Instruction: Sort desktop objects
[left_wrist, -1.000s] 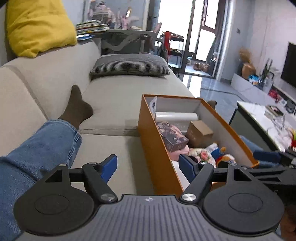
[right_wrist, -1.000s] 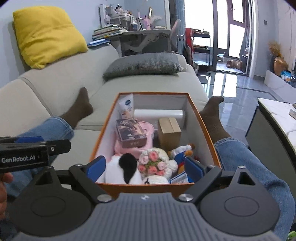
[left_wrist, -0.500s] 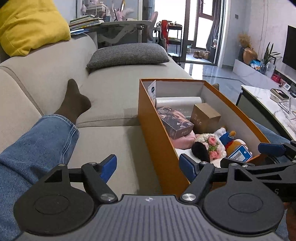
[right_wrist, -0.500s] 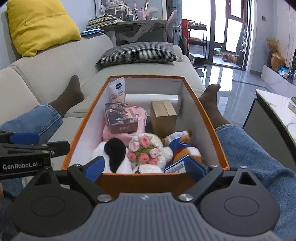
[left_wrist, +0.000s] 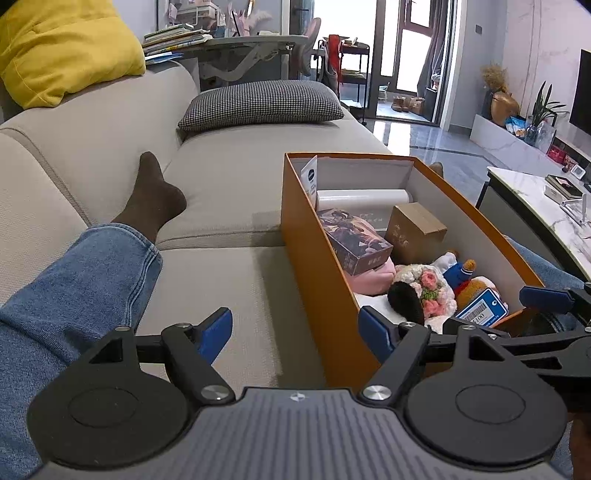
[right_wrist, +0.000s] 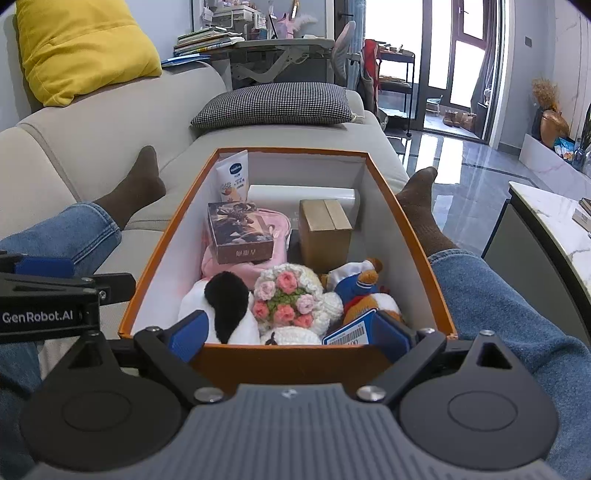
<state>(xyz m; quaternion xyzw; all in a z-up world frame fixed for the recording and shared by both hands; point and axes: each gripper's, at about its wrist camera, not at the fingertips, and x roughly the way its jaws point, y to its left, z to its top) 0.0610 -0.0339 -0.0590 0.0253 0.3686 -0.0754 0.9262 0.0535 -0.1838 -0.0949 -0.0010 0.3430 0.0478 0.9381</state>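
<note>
The sofa (left_wrist: 229, 192) carries everything here: a person sits along it with both legs stretched out, and the orange box (right_wrist: 410, 236) rests between the legs, probably so both hands can reach in from the near end. The box is packed. At its far wall stand a cream tube (right_wrist: 233, 177) and a white roll (right_wrist: 295, 194), upright or pushed back as if to leave room. Nearer lie a printed carton (right_wrist: 240, 232) on a pink pouch (right_wrist: 275, 221), with a brown cardboard box (right_wrist: 325, 229) to the right. Soft toys fill the near end: a black-and-white plush (right_wrist: 221, 299), a crocheted flower bunch (right_wrist: 288, 299), a doll in blue (right_wrist: 356, 286) and a barcode tag (right_wrist: 351, 334).

The right tongs (right_wrist: 288, 332) hang spread wide and empty over the near rim, seemingly to choose a first item. The left tongs (left_wrist: 295, 328) are also spread and empty, straddling the box's left wall.

Compared with a second ago, both cameras have risen and tipped down, so more of the box interior shows; the contents have not shifted.
</note>
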